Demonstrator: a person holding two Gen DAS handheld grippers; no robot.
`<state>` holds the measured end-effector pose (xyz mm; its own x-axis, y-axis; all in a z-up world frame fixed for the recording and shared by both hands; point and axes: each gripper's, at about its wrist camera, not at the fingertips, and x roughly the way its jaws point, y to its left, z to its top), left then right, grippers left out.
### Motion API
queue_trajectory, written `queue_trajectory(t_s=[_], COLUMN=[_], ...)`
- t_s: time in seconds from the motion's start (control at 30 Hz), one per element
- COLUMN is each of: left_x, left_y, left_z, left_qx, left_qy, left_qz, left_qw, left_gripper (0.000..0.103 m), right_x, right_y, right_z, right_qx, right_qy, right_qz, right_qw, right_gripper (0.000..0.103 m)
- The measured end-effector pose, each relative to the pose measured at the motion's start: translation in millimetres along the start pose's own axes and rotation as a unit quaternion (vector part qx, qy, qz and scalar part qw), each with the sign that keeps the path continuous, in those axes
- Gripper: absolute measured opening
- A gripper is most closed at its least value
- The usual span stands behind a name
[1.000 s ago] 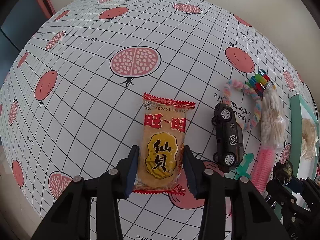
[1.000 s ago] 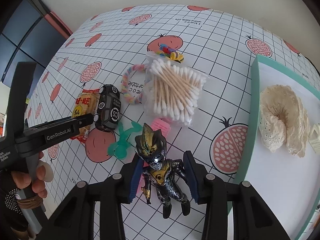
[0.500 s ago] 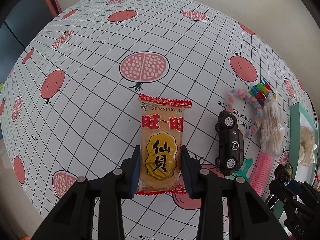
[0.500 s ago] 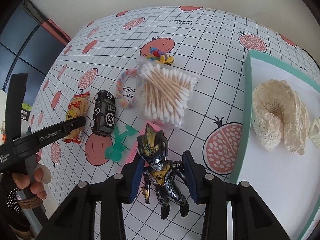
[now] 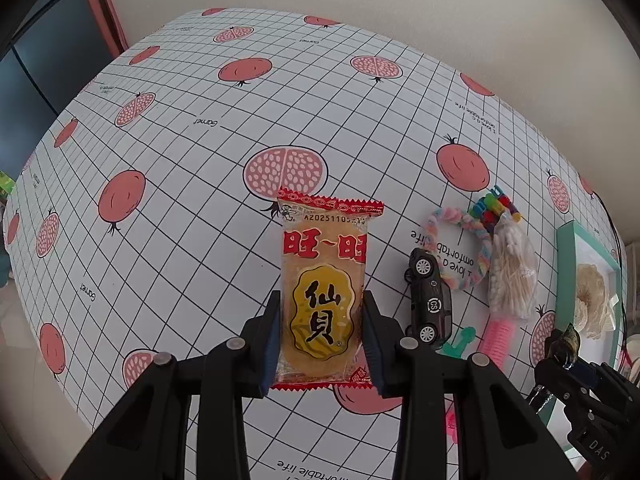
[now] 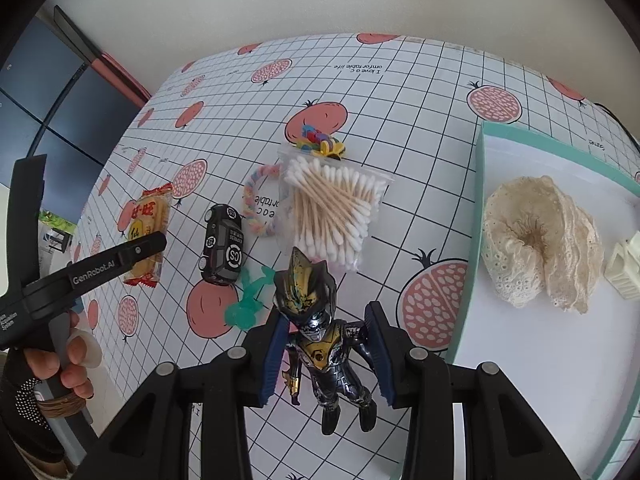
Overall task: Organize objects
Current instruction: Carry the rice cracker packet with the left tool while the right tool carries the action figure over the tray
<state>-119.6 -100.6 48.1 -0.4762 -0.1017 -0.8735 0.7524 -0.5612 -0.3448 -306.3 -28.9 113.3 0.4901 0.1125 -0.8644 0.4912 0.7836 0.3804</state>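
My left gripper (image 5: 322, 332) is shut on a rice cracker packet (image 5: 322, 280), yellow with red ends, held flat above the pomegranate-print tablecloth (image 5: 192, 184). In the right wrist view the same packet (image 6: 146, 224) shows at the left under the left gripper's finger (image 6: 136, 250). My right gripper (image 6: 326, 344) is shut on a black and gold action figure (image 6: 320, 332), gripped at the chest, head pointing away. To its right stands a teal tray (image 6: 476, 240) holding a cream lace scrunchie (image 6: 540, 240) and a white clip (image 6: 624, 268).
Between the grippers lie a black toy car (image 6: 222, 246), a bag of cotton swabs (image 6: 332, 216), a pastel bracelet (image 6: 256, 204), coloured clips (image 6: 320, 142), a green plastic piece (image 6: 248, 300) and a pink comb (image 5: 498, 338). A person's hand (image 6: 60, 364) holds the left gripper.
The left jaws closed a little onto the packet and both grippers rose and drew back from the table with their objects. The items on the cloth stayed put.
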Motion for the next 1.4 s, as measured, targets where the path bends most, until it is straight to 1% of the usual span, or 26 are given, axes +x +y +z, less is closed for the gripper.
queue_trajectory(t_s=[0.07, 0.3, 0.47, 0.57, 0.8, 1.07, 1.17, 1.4], left_x=[2.4, -13.9, -22.6, -26.9, -37.1, -46.0, -44.0, -32.8], left_y=[-1.5, -10.4, -26.1, -39.6, -86.5, -158.0, -183.9, -234.0], left_z=[5.4, 6.1, 5.2, 3.4, -2.4, -12.3, -16.8, -29.0], left_qx=[-0.003, -0.013, -0.018, -0.019, -0.005, 0.027, 0.036, 0.053], left_qy=[-0.006, -0.030, -0.042, -0.046, -0.056, -0.061, -0.056, -0.038], left_qz=[-0.001, -0.002, -0.009, -0.020, -0.051, -0.091, -0.107, -0.135], left_qw=[1.0000, 0.9995, 0.9989, 0.9985, 0.9971, 0.9936, 0.9920, 0.9888], left_gripper=[0.038, 0.038, 0.038, 0.038, 0.038, 0.038, 0.038, 0.038], right_x=[-5.3, -20.8, -37.0, -48.0, -69.7, -91.3, -99.3, -116.0], right_y=[-1.6, -8.8, -22.3, -35.0, -76.0, -136.3, -157.9, -199.6], right_z=[0.7, 2.8, 2.0, 0.9, -5.9, -21.4, -28.8, -44.9], right_qx=[0.002, 0.008, 0.020, 0.030, 0.067, 0.122, 0.139, 0.175], right_qy=[-0.006, -0.022, -0.038, -0.047, -0.063, -0.076, -0.082, -0.092], right_qz=[0.004, 0.009, 0.013, 0.010, 0.000, -0.023, -0.023, -0.043], right_qw=[1.000, 1.000, 0.999, 0.998, 0.996, 0.989, 0.987, 0.979], right_gripper=[0.041, 0.041, 0.041, 0.041, 0.041, 0.041, 0.041, 0.041])
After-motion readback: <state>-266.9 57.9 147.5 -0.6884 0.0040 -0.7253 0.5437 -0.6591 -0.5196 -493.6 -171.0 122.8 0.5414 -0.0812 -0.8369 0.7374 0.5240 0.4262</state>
